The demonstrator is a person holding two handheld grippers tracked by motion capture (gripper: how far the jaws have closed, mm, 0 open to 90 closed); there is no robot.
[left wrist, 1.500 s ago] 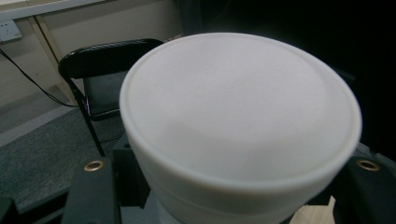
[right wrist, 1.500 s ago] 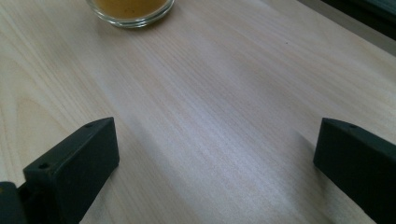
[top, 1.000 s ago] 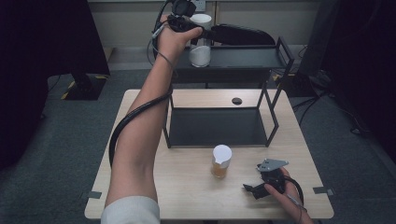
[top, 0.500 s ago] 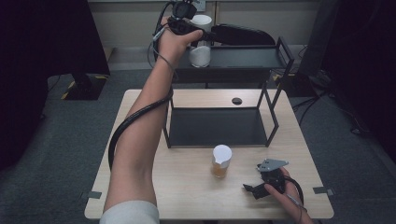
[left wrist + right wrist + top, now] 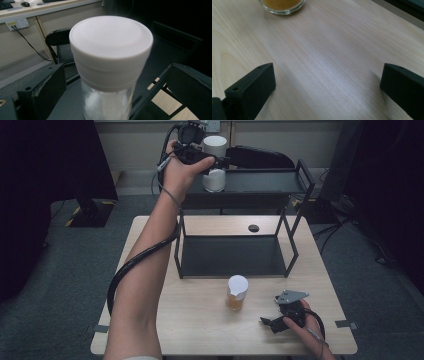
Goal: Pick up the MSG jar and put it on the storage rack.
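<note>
On the top shelf of the black metal rack [image 5: 292,175], at the far side of the wooden table [image 5: 200,320], a white-lidded clear jar [image 5: 215,164] is standing upright. The left gripper [image 5: 212,162] is sitting around it, its jaws having just been opening and now standing clear of the glass on both sides. Near the right corner, the right gripper [image 5: 266,324] is resting wide open and empty, close to a white-lidded jar of amber contents [image 5: 236,292].

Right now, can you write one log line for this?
left tool: just opened, white-lidded jar between jaws on shelf | right tool: open, resting on table
</note>
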